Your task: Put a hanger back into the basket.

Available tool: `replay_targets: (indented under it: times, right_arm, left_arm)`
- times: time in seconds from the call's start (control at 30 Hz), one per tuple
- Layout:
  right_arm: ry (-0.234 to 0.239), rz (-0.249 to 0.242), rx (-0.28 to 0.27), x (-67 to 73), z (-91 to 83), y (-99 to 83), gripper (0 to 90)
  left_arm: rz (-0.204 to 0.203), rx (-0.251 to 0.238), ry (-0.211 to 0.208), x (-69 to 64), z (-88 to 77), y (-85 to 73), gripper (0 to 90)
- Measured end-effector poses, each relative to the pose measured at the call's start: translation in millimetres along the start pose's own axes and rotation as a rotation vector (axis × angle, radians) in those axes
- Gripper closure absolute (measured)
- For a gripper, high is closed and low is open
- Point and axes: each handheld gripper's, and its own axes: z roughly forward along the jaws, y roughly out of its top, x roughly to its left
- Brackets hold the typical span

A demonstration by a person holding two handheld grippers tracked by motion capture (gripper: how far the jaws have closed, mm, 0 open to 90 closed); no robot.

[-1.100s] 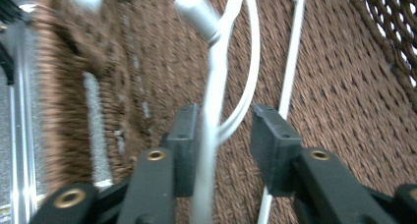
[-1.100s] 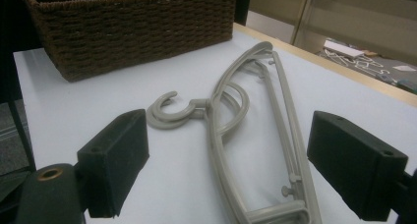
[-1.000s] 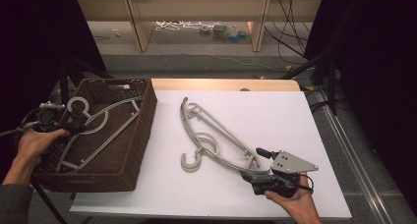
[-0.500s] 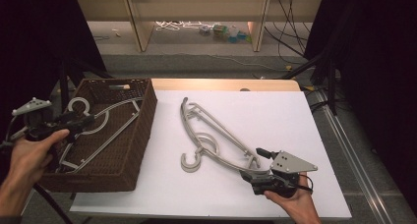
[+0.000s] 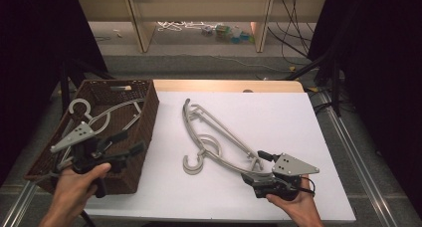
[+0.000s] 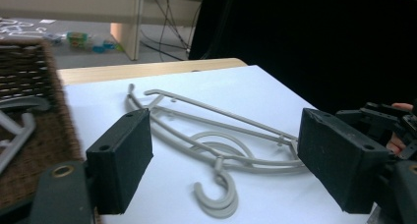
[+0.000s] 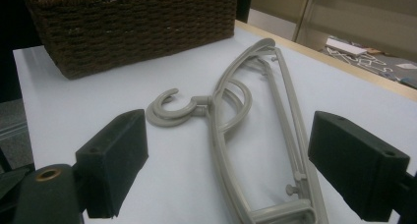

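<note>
The grey hangers (image 5: pixel 219 140) lay stacked on the white bench (image 5: pixel 278 117), their lower end just ahead of the right gripper (image 5: pixel 262 162), whose jaws stood apart with nothing between them. The left gripper (image 5: pixel 130 142), over the near corner of the wicker basket (image 5: pixel 144 117), had just been opening its jaws, empty, and faced the hangers from well apart.

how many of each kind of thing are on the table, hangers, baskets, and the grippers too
grey hangers: 3, a stacked pair on the white sheet and one in the basket
brown wicker basket: 1
grippers: 2, the left gripper over the basket and the right gripper at the stacked pair's end, both with fingers apart
total: 6
</note>
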Motion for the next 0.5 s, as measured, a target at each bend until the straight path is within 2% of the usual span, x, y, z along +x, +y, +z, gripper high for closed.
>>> replay_targets:
  times: [0.03, 0.07, 0.2, 0.27, 0.37, 0.47, 0.5]
  right_arm:
    - [0.000, 0.000, 0.000, 0.0, 0.0, 0.0, 16.0]
    - [-0.002, -0.009, -0.002, -0.8, 0.5, -0.7, 16.0]
    - [-0.004, -0.015, -0.012, -2.0, 1.2, -1.8, 16.0]
    - [0.006, 0.007, -0.003, -1.7, 1.5, -3.3, 16.0]
    - [0.016, 0.014, -0.017, -2.4, 2.6, -4.3, 16.0]
    - [0.002, -0.003, -0.017, -4.4, 1.6, -4.5, 16.0]
    - [-0.001, -0.003, -0.025, -4.3, 2.5, -4.9, 16.0]
  left_arm:
    - [0.004, 0.010, -0.005, -2.1, 4.2, -3.8, 20.9]
    - [0.006, 0.009, -0.028, -4.1, 12.4, -11.0, 20.6]
    - [0.003, -0.002, -0.036, -4.1, 21.7, -19.8, 19.9]
    - [0.005, -0.014, -0.043, -4.4, 25.9, -24.8, 19.2]
    - [0.037, -0.037, -0.033, -8.2, 31.5, -33.7, 18.7]
    - [0.087, -0.039, -0.006, -16.6, 36.0, -45.0, 18.5]
    - [0.095, -0.040, -0.019, -19.4, 37.5, -48.9, 18.5]
